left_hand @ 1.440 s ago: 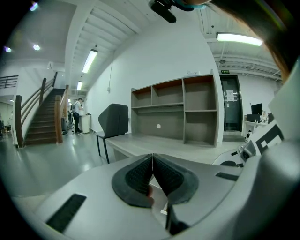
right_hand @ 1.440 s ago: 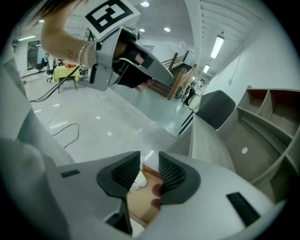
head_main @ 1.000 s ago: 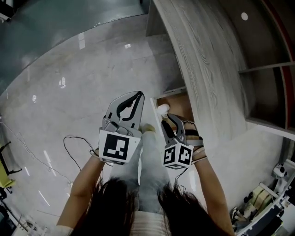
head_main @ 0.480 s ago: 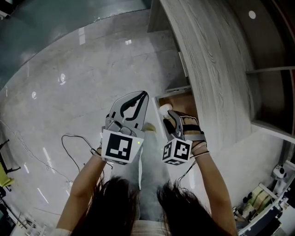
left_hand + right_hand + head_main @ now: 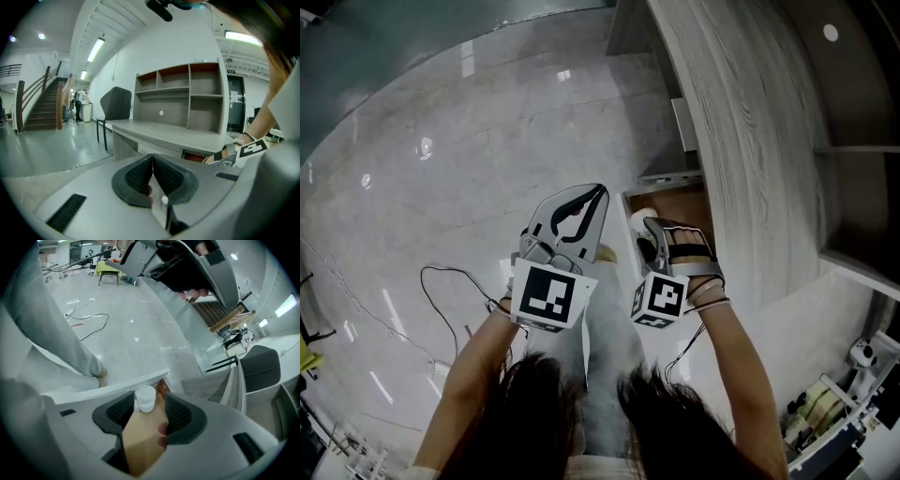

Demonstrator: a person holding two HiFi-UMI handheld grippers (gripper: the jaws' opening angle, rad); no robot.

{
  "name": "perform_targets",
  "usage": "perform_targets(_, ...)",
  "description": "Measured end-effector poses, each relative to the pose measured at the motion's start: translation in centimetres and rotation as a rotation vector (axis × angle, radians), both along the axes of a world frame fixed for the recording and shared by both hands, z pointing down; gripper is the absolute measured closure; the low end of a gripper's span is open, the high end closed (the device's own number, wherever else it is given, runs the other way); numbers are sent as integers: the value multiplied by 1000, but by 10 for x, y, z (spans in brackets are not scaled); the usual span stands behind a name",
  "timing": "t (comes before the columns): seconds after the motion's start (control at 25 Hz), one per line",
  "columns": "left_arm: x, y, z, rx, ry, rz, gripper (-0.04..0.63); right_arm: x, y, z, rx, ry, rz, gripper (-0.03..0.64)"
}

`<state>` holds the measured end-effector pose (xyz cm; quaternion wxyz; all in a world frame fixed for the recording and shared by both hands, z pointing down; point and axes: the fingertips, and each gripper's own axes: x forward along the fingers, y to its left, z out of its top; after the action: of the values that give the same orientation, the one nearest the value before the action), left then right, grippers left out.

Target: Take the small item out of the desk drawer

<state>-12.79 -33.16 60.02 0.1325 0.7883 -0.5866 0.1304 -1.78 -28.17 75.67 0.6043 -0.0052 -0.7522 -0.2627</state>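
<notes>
- Left gripper – jaws pressed together with nothing between them, held out beside the grey desk.
- Right gripper – tilted down into the open drawer; its jaws are spread and have just been opening.
- Small white round item – lies on the drawer's brown floor between the right jaw tips, close to one pad, not pinched.

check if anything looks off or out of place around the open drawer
Nothing stands out. The drawer is open, the small white item sitting inside by its front panel. The right tool has just been opening its jaws, the item between them, ungripped. A loose cable trails across the floor.
</notes>
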Motion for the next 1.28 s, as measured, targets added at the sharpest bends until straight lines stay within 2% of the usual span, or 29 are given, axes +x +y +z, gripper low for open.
perform_targets(0.28, -8, 0, 18, -24, 17, -19, 578, 2, -7, 18, 8, 68, -31, 416)
perform_targets(0.92, -24, -6, 51, -77, 32, -53, 578, 3, -17, 52, 11, 152, -112, 403)
perform_targets(1.28, -29, -9, 59, -94, 37, -65, 578, -4, -20, 61, 31, 149, -137, 405)
